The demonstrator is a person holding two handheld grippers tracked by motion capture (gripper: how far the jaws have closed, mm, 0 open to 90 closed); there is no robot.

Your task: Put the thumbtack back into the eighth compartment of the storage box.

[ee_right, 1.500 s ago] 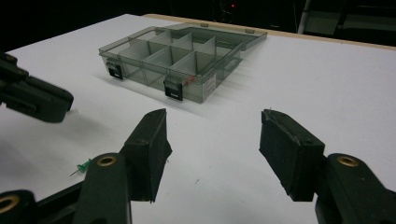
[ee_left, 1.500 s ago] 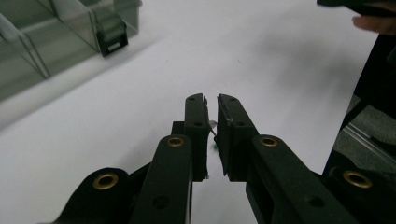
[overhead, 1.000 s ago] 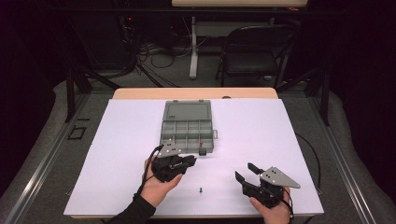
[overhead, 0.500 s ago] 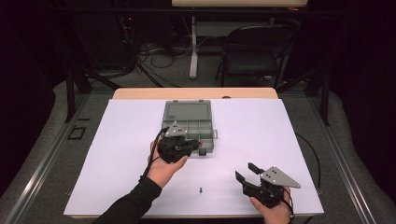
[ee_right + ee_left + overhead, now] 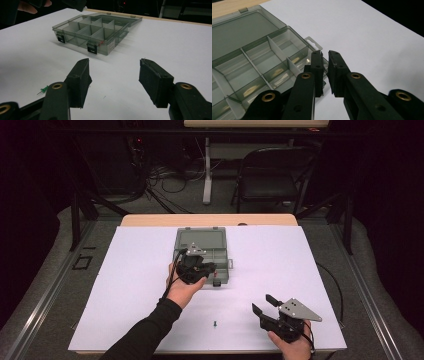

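The left claw [image 5: 210,268] sits at the middle of the high view, above the lower right corner of the grey compartment box [image 5: 201,240]; the left hand [image 5: 184,287] cups it from below, palm up, and the dark sleeve [image 5: 142,337] runs down to the bottom edge of the frame. In the left gripper view the 2 jaws stand almost together, with a thin slit between the pads (something small and dark may sit at the base of that slit, too unclear to name), so the left claw [image 5: 325,56] reads as closed; its tips hover over the box's corner compartment by the hanging tab [image 5: 313,43].

The right claw [image 5: 264,304] rests at the lower right of the high view, held low over the worktop [image 5: 320,270] by the right hand [image 5: 292,347], its jaws pointing toward the upper left; in the right gripper view its jaws stand well apart with only white worktop between them, so the right claw [image 5: 113,72] is open and grips nothing.

The box lies open, lid [image 5: 239,30] flat behind the divided tray; 2 black latches [image 5: 91,48] hang on its front wall. A small green pushpin [image 5: 215,323] lies on the worktop at the lower middle, between the 2 hands and well apart from the box; in the right gripper view the pushpin [image 5: 44,89] lies just left of the left-hand jaw. Beyond the worktop stand a black chair [image 5: 272,175] and a tangle of floor cables [image 5: 170,175].
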